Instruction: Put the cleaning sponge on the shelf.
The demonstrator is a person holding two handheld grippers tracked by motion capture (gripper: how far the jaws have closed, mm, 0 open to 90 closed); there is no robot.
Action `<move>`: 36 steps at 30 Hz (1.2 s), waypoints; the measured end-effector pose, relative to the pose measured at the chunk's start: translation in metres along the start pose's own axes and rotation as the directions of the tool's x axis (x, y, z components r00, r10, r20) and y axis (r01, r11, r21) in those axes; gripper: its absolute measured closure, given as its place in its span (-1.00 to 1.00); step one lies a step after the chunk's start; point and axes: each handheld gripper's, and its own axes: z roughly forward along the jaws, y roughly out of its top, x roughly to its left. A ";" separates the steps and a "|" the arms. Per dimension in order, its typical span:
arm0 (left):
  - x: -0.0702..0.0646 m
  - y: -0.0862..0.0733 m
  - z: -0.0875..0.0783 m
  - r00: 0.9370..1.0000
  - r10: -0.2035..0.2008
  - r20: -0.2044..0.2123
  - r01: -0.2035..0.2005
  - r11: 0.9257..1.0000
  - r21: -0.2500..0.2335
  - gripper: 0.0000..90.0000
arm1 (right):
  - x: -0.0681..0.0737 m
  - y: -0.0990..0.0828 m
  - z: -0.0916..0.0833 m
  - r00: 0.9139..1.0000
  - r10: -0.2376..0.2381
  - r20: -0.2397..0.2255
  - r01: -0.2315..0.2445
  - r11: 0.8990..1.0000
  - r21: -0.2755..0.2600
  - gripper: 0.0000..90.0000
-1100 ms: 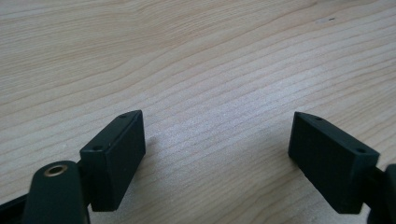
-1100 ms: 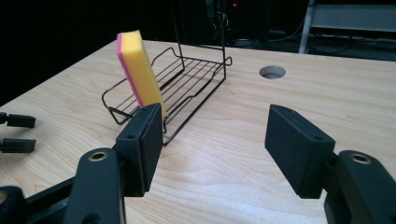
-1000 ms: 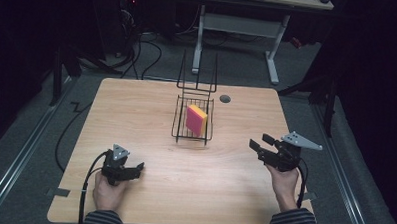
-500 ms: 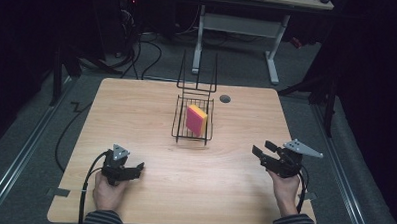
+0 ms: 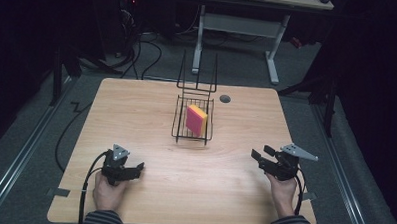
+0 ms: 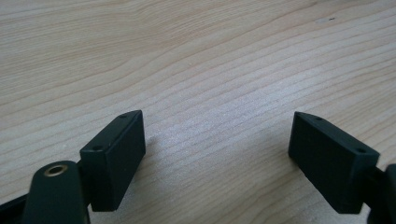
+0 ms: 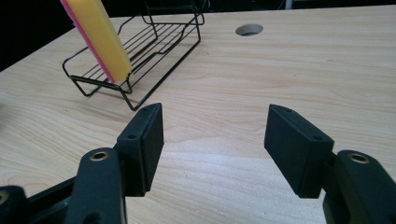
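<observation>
Sponge [image 5: 196,120] stands in rack [image 5: 178,127] mid-table [image 5: 136,110], between both grippers.

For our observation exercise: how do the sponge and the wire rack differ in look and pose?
The sponge is solid, yellow and pink; the wire rack is open black wire. The sponge stands tilted on edge; the wire rack sits flat on the table. Both are at the table's middle, the sponge inside the rack.

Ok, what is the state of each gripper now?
Left gripper: open, holding nothing.
Right gripper: open, holding nothing.
</observation>
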 end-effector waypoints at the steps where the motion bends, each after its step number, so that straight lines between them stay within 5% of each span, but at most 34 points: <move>1: 0.000 0.000 0.000 1.000 0.000 0.000 0.000 1.000 0.000 -0.57 | -0.001 -0.001 0.001 1.000 0.002 0.001 -0.002 1.000 0.002 -0.15; 16: 0.000 0.000 0.000 1.000 0.000 0.000 0.000 1.000 0.000 -0.57 | -0.004 -0.014 0.011 1.000 0.021 0.016 -0.022 0.999 0.043 -0.14; 36: 0.000 0.000 0.000 1.000 0.000 0.000 0.000 1.000 0.000 -0.57 | -0.007 -0.028 0.027 0.995 -0.048 0.090 0.037 0.992 0.120 -0.14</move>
